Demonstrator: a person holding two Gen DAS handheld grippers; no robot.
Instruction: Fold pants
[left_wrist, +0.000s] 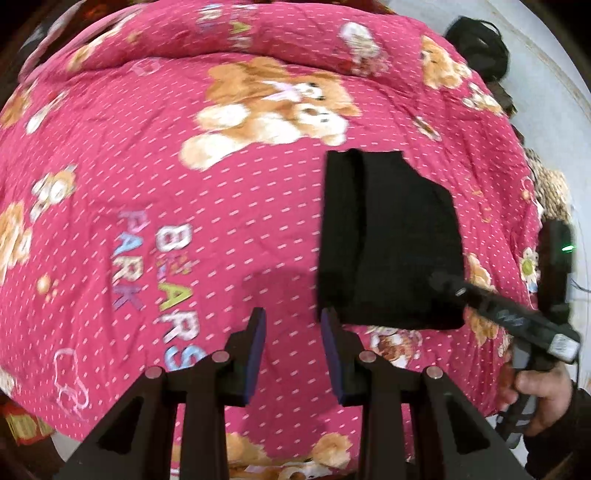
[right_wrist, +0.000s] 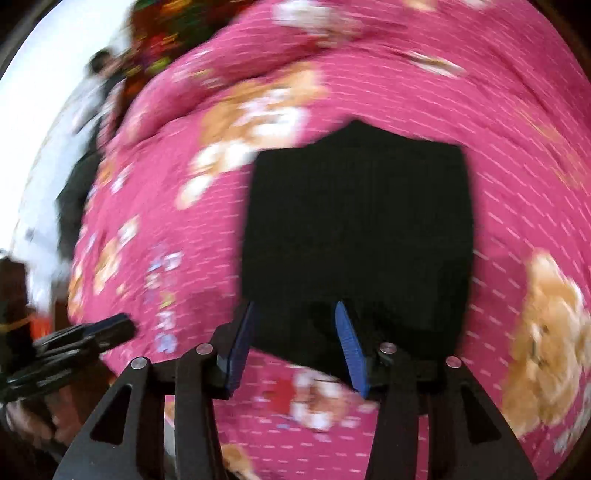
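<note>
- The black fabric pants (left_wrist: 391, 240), folded into a compact, roughly rectangular bundle, lie flat on a bright pink cotton bedspread (left_wrist: 184, 184) printed with brown teddy bears, white dashes and coloured letters.
- In the left wrist view a lengthwise fold line runs down the bundle near its left edge, and the upper right corner is stepped rather than square.
- In the right wrist view, which is smeared by motion blur, the same bundle (right_wrist: 354, 236) fills the middle of the picture, its near edge straight.
- The right gripper (right_wrist: 299, 343) points steeply down at that near edge. Its blue-padded fingers (right_wrist: 351, 350) stand spread apart; the black cloth shows behind the gap, and the pads do not appear to press on it.
- From the left wrist view the right gripper (left_wrist: 448, 284) shows as a dark bar reaching over the bundle's lower right corner, held by a hand (left_wrist: 539, 395) in a dark sleeve; whether its tip touches the cloth I cannot tell.
- The left gripper (left_wrist: 293, 343) hangs over bare bedspread just beside the bundle's lower left corner, jaws spread, nothing between them.
- Its right finger (left_wrist: 332, 354) sits close to the bundle's corner.
- In the right wrist view the left gripper (right_wrist: 107, 332) appears at the left edge, well apart from the pants.
- A dark object (left_wrist: 476, 44) rests beyond the bed's far right corner, against a pale surface.
</note>
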